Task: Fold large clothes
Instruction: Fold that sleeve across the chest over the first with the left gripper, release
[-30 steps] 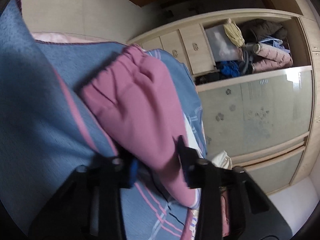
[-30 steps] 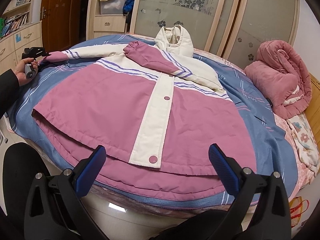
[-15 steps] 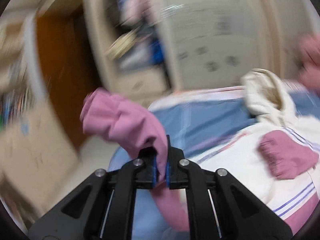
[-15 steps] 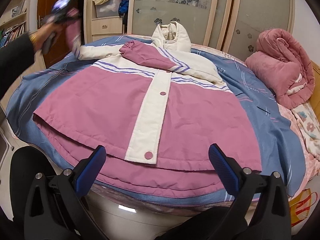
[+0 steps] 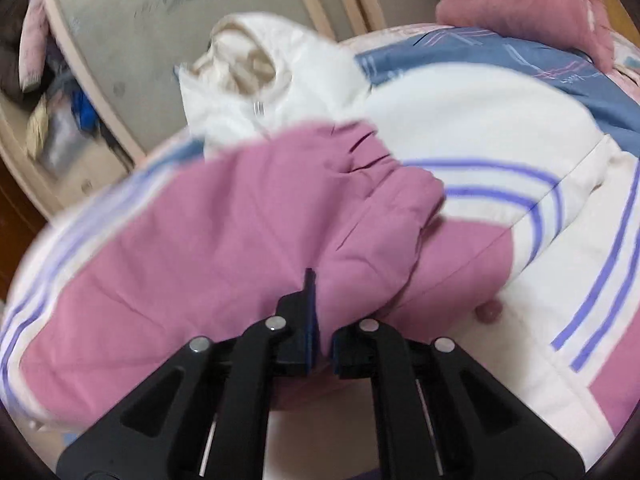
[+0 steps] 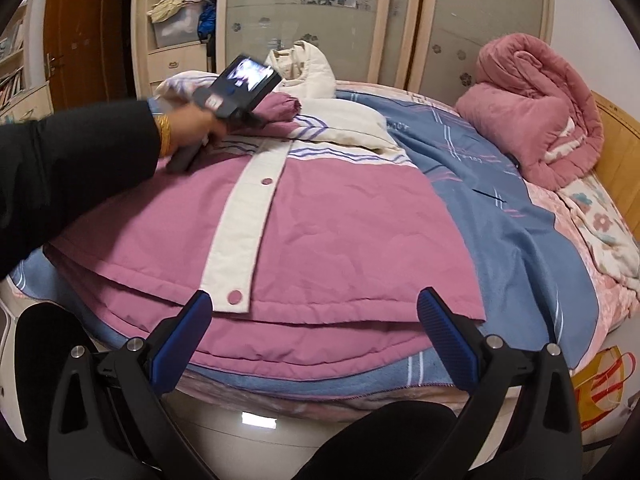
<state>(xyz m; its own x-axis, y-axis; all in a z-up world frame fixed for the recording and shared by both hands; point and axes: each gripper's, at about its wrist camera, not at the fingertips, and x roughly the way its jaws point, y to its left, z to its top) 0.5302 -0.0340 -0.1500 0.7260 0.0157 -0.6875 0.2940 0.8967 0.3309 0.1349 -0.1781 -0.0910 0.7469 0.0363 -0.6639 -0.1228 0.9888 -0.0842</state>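
A large pink and cream jacket [image 6: 340, 224] lies face up on the bed, its cream hood [image 6: 304, 66] at the far end. My left gripper [image 5: 322, 312] is shut on the jacket's pink left sleeve [image 5: 248, 232] and holds it over the jacket's chest, beside the other pink cuff [image 5: 460, 256]. In the right wrist view the left gripper [image 6: 236, 92] shows in the person's hand over the upper chest. My right gripper [image 6: 312, 332] is open and empty, just off the jacket's hem at the bed's near edge.
The bed has a blue cover [image 6: 512, 248]. A rolled pink quilt [image 6: 532, 104] lies at the far right. A wardrobe with frosted doors [image 6: 332, 12] stands behind the bed. A floral sheet [image 6: 604, 228] and an orange bag [image 6: 600, 388] are at the right.
My left gripper closed on the left sleeve at the bed's left side, lifted it and carried it right, onto the jacket's chest. My right gripper stayed open near the hem.
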